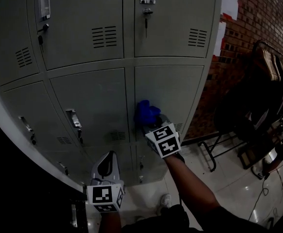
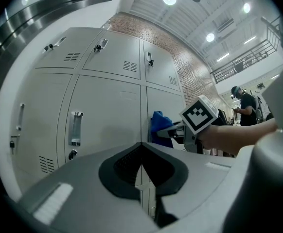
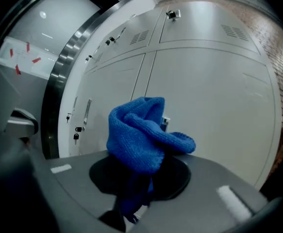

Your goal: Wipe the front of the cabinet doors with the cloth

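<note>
A bank of grey metal cabinet doors point(image 1: 95, 98) fills the head view. My right gripper point(image 1: 150, 123) is shut on a bunched blue cloth point(image 1: 146, 112), which it holds against the left edge of the lower right door point(image 1: 173, 89). The cloth point(image 3: 141, 132) bulges out of the shut jaws in the right gripper view, with the door point(image 3: 214, 96) right behind it. My left gripper point(image 1: 107, 165) hangs lower, in front of the bottom row of doors, shut with nothing in it. From the left gripper view, the cloth point(image 2: 160, 126) and the right gripper's marker cube point(image 2: 199, 114) show ahead.
Each door has a handle point(image 1: 73, 118), a lock and vent slots. A brick wall point(image 1: 258, 18) stands to the right of the cabinet. Dark folding chairs and a rack point(image 1: 263, 96) crowd the tiled floor at right. A person point(image 2: 243, 103) stands far off.
</note>
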Demonstrator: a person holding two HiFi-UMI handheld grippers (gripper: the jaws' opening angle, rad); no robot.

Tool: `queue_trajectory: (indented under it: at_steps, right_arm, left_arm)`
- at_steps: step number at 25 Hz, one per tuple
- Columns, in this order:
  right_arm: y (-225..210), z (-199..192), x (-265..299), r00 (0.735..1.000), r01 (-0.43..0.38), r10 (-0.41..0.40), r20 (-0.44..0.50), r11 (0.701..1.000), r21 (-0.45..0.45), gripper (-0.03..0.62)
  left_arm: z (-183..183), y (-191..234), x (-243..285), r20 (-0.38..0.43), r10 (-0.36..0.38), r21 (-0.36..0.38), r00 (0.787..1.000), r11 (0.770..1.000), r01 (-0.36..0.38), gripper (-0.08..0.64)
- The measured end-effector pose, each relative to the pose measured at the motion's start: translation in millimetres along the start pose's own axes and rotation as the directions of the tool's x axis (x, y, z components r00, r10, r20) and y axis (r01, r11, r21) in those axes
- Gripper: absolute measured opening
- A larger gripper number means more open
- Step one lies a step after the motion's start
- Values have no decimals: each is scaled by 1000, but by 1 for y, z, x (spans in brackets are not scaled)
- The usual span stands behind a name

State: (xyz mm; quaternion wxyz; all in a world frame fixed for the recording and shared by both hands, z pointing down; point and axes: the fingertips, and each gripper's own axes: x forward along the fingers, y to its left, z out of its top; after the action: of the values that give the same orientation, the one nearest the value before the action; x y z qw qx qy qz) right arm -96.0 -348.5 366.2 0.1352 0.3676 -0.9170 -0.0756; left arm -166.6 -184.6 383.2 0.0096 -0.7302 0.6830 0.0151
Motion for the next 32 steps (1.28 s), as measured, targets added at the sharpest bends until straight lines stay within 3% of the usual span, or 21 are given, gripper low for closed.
queue_trajectory:
  at_steps: [3,7,11,17,21,32]
  right_arm:
    - [-11,-1,-16,1000,18,-18,26,1000,4,86]
    - [-42,-25,-37,994,108,-108,3,994,27,86]
    - [-74,-76,-53,976,203,-199,-85,978,45,86]
    - [-130,-148,-72,928,316,-294,-230,947,64,87]
    - [-149,-169,-77,906,350,-317,-281,934,75,87]
    - [-157,-187,-55,884,370,-316,-345,923,102,87]
  left_arm:
    - [-3,-6,4,-7,-12,1,1000,1000,12,17]
    - [-6,-14,8,-12,-36,0,999,999,36,17]
    - [-6,-22,11,-10,-51,2,999,999,51,17]
    - [-6,-16,12,-9,-30,3,1000,1000,30,17]
    - [-5,-17,14,-12,-39,-5,999,999,39,17]
    - [-4,-10,18,-12,-25,-3,1000,1000,25,17]
